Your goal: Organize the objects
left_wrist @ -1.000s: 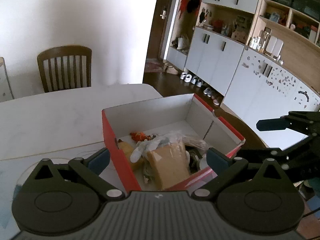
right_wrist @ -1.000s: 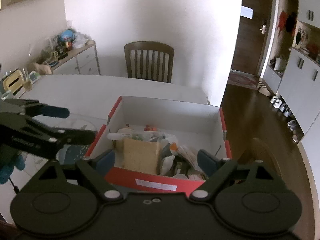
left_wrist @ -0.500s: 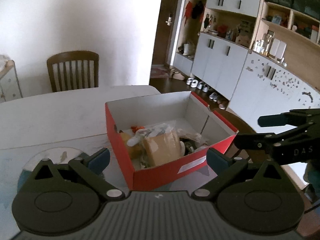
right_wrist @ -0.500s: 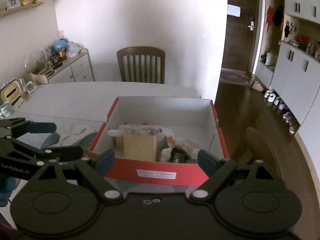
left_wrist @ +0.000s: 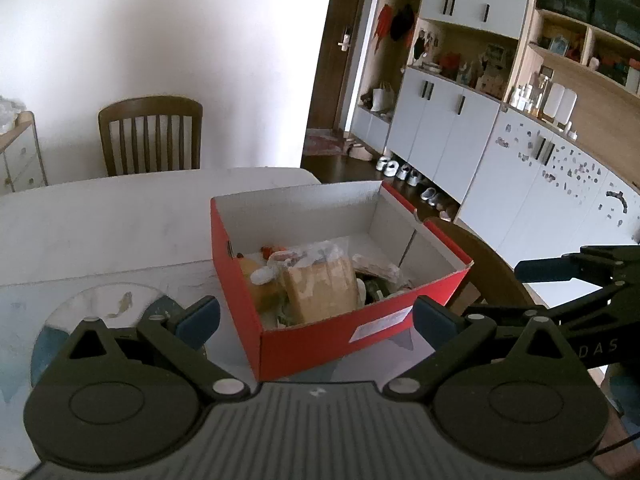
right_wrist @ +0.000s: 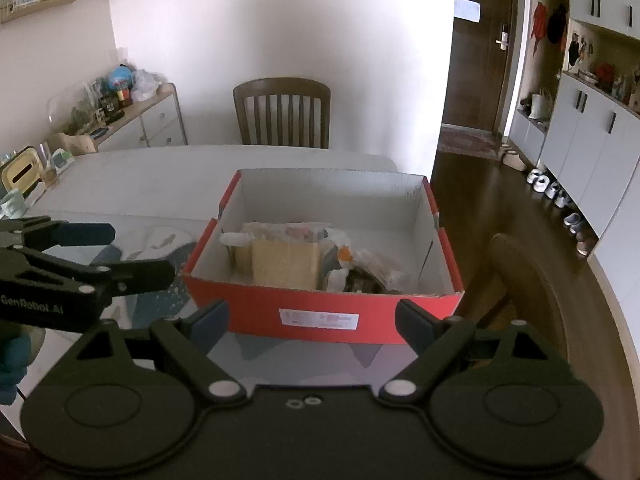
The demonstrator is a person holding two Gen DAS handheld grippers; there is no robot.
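A red shoebox (left_wrist: 240, 280) (right_wrist: 248, 308) stands open on the white table. It holds a tan packet (left_wrist: 320, 292) (right_wrist: 286, 262), clear plastic bags (left_wrist: 312, 252) (right_wrist: 296, 230) and small orange pieces. My left gripper (left_wrist: 316, 318) is open and empty, hovering just short of the box's near left corner. My right gripper (right_wrist: 312, 320) is open too, level with the labelled front wall and holding nothing. Each gripper shows in the other's view: the right gripper (left_wrist: 496, 290) beside the box's right end, the left gripper (right_wrist: 136, 254) beside its left end.
A round placemat with a fish pattern (left_wrist: 100, 304) lies left of the box. One wooden chair (left_wrist: 150, 140) stands at the far side of the table, another chair (left_wrist: 492, 268) by its right end. A mug (right_wrist: 12, 202) and yellow tissue box (right_wrist: 22, 170) sit at the table's left.
Both grippers have drawn back and up from over the box, so its whole outside now shows. The box and its contents have not moved.
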